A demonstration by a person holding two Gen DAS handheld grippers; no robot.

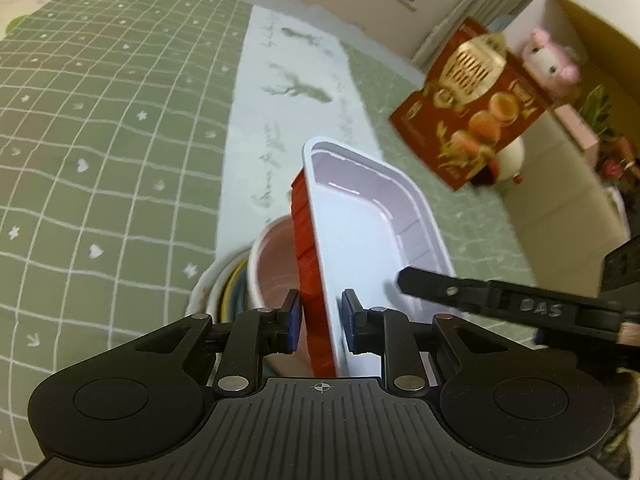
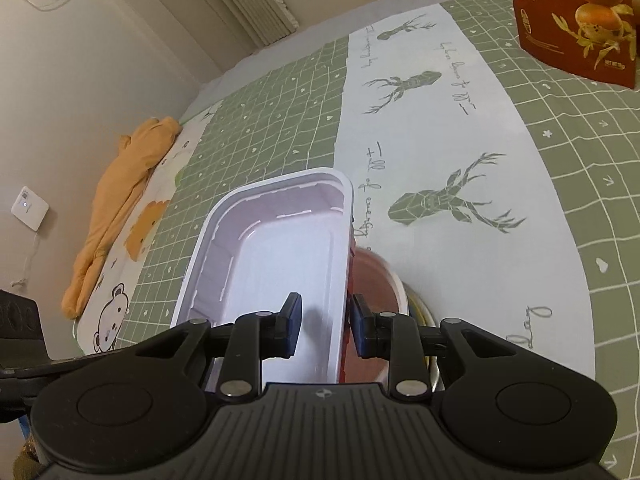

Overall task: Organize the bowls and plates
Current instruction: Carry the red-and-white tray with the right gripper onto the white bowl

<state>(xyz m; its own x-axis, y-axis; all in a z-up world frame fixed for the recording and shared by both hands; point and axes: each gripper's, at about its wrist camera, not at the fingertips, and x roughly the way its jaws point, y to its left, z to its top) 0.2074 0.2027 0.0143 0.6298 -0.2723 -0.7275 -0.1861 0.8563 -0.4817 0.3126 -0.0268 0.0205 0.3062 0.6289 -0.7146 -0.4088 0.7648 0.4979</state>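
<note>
Two tools on one white tray (image 1: pixel 368 240): left tool (image 1: pixel 319 322) clamped over its left wall, red outside, right tool (image 2: pixel 326 326) clamped over the right wall, tray lifted above a pink bowl (image 1: pixel 272 268) nested in a stack on the green checked bedspread (image 1: pixel 100 120). Thin plastic, likely light, flexible and slippery, so best gripped low on both long walls. Bowls beneath mostly hidden, count unclear.

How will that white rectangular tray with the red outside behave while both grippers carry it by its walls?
The tray looks thin-walled, so probably light and slightly flexible. Its glossy walls may slip. Left gripper and right gripper pinch opposite walls, likely limiting tipping.
</note>
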